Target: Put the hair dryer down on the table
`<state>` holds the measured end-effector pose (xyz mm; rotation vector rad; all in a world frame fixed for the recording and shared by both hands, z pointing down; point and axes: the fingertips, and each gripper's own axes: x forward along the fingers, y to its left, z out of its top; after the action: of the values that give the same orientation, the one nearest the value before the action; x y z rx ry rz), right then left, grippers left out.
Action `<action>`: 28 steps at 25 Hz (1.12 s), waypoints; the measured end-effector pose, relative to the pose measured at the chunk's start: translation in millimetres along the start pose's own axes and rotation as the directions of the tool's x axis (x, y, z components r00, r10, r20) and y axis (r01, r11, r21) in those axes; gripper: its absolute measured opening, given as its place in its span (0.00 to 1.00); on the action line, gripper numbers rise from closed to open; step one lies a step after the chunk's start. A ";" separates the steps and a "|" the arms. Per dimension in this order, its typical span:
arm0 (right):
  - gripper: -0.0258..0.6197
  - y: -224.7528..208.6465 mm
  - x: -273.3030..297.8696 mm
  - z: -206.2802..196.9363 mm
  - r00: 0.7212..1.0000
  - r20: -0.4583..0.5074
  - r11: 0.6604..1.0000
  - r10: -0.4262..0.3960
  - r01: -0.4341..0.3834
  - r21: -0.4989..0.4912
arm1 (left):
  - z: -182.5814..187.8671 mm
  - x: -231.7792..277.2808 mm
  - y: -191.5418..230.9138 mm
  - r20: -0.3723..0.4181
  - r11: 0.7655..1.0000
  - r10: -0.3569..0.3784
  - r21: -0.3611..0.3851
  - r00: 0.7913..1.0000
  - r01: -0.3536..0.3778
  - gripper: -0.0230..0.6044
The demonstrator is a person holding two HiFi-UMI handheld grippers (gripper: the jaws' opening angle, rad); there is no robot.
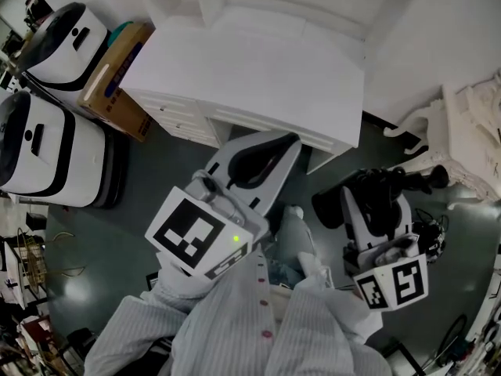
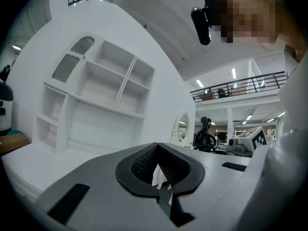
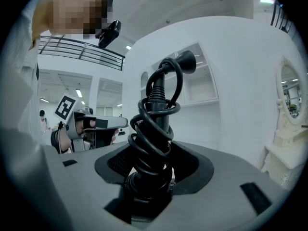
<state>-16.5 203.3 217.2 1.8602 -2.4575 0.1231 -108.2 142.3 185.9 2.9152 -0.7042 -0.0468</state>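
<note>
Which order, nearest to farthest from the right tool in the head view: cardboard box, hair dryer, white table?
1. The hair dryer, gripped in the right tool.
2. The white table, up and to its left.
3. The cardboard box, far upper left.

White pinstriped coat (image 1: 227,337), pink buttons (image 1: 264,305), long sleeves (image 1: 125,331).

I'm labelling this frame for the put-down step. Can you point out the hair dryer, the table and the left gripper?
hair dryer (image 3: 155,126), right gripper view: its cord-wrapped handle.
table (image 1: 258,77), head view: bare white top.
left gripper (image 1: 282,146), head view: between its jaw tips.
</note>
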 end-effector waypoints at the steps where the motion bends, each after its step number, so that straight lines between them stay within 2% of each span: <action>1: 0.37 -3.3 2.2 -1.2 1.000 -0.002 1.000 -0.005 0.005 0.004 | -1.6 2.5 2.3 -0.003 1.000 -0.001 -0.002 1.000 0.001 0.05; 6: 0.37 -29.0 13.6 -8.1 1.000 -0.007 0.999 -0.030 0.030 0.022 | -6.4 19.9 15.3 -0.009 1.000 0.006 -0.001 1.000 -0.006 0.05; 11: 0.37 -61.7 38.3 -7.1 1.000 0.001 0.999 -0.022 0.022 0.024 | -6.5 54.3 33.8 -0.006 1.000 0.016 0.005 1.000 -0.016 0.05; 28: 0.37 -246.6 163.9 22.8 0.998 -0.026 0.998 0.049 -0.048 0.029 | 22.1 260.8 104.4 -0.007 0.999 0.053 -0.002 0.999 -0.053 0.05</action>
<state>176.4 -22.5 217.0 1.7983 -2.4963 0.1848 75.4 -71.5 180.0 2.8913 -0.7794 -0.0313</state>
